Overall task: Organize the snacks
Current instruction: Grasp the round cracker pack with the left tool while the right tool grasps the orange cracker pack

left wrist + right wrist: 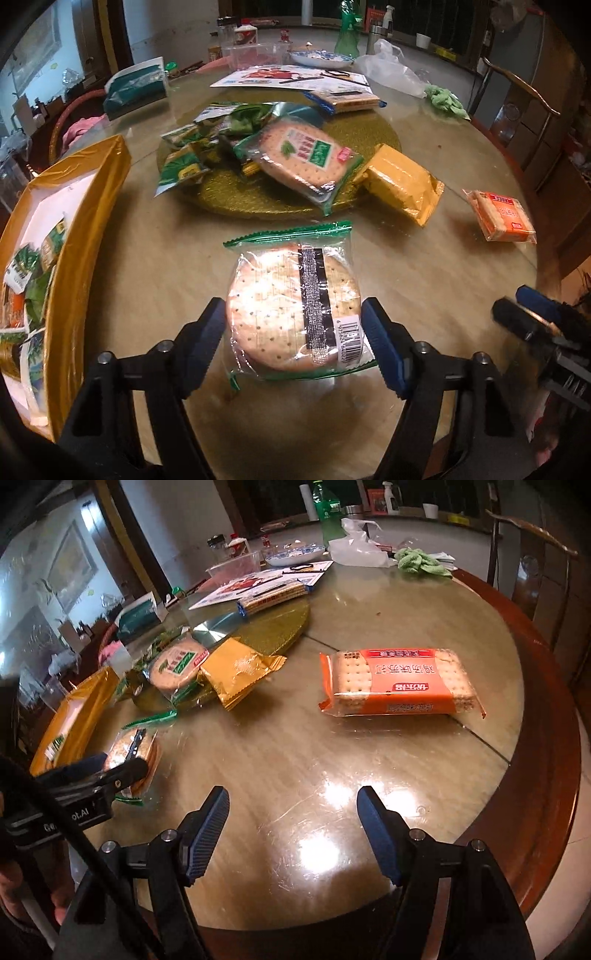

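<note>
Left gripper and right gripper, black arms, ribbed blue jaws, silver screws, black cable

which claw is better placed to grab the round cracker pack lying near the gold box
Left. The left claw already straddles the round cracker pack, one finger at each side, and the gold box is on its side. The right claw hangs open over bare table, nearer the orange pack.
</note>
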Tool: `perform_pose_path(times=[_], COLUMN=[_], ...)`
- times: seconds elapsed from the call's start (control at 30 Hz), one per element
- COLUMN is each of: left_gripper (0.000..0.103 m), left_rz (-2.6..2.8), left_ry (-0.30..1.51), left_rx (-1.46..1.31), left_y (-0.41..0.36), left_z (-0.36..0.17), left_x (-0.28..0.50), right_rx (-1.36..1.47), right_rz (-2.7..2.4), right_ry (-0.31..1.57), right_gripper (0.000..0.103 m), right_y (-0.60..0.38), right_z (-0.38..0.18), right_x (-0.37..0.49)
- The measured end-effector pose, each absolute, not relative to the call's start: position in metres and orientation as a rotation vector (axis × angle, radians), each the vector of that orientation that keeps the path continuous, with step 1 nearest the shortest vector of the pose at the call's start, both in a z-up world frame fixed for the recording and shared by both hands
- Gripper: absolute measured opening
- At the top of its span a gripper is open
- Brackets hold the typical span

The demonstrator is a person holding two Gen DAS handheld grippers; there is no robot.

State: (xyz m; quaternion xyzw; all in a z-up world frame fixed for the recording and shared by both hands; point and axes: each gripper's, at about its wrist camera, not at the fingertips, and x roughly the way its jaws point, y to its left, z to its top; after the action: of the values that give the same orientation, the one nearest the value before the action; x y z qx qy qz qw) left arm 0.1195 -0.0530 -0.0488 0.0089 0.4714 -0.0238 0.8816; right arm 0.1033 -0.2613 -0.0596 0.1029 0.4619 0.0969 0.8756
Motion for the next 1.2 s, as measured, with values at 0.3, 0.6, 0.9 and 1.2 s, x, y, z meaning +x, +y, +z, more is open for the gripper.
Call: perform_pose_path(times=[0.3,0.6,0.9,1.2], left_gripper=[0.076,0.077,0.084,0.078], left_rz=[-0.024,-0.037,-0.038,0.002], left_ry=[0.986,1.001,0.990,0.947], left_rx=[0.014,0.001,0.023,-0.010], left_y=[-0.025,-0.018,-0.017,0.004], left_z=[-0.050,-0.053,-0.059,-0.059], left_x=[0.082,0.067,0.067,0.050], right_rx=[0.320,0.371,0.075,0.023], right_rz=[0.145,0.052,-0.119,-0.021], right_ry=[0.981,1.080,1.082,1.004], right_gripper=[0.080,0.082,0.082,0.058], right_y=[-0.302,-0.306,-0.267,-0.260], right_z=[-0.060,-0.062,-0.072,-0.066], right_x=[0.146,0.228,0.247,0.147])
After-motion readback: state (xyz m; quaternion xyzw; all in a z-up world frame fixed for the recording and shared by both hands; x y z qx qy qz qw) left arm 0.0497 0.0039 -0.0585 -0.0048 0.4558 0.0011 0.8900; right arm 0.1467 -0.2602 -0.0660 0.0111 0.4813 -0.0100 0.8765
